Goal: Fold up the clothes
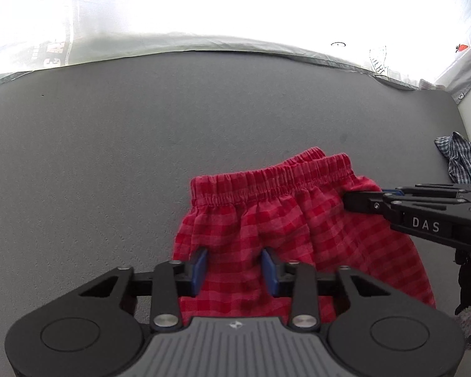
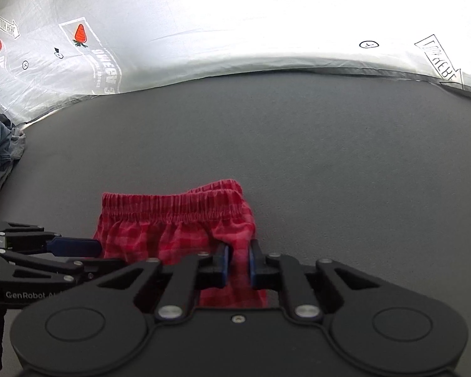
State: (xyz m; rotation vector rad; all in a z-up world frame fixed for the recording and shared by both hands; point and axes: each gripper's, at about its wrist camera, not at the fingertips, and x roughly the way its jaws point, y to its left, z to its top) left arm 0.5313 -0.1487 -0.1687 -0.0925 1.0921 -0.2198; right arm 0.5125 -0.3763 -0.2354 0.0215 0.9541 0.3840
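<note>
Showing a pair of red checked shorts (image 1: pixel 282 216) lying on a dark grey surface (image 1: pixel 110 157), with both hand-held grippers at the garment. The elastic waistband lies at the far side of the shorts, ahead of both grippers, and the legs run back beneath them.

Left gripper (image 1: pixel 234 260): it points steeply down at the shorts' left part. Its blue pads (image 1: pixel 200 267) stand a moderate way apart; checked cloth lies between and under them, but neither pad is seen pressing on it.

Right gripper (image 2: pixel 238 256): its jaws are nearly together, and a narrow strip of red cloth fills the slit between the pads, so it has the shorts pinched at their right edge, just behind the waistband's corner. From the left wrist camera its black tip is seen side-on, touching the same edge of the cloth.

The two grippers are near each other, side by side over the garment. Beyond the waistband the grey surface runs bare to a white printed sheet (image 2: pixel 235 31). A blue plaid garment (image 1: pixel 461 157) lies past the right gripper; a heap of dark clothes (image 2: pixel 0 150) lies past the left one.
</note>
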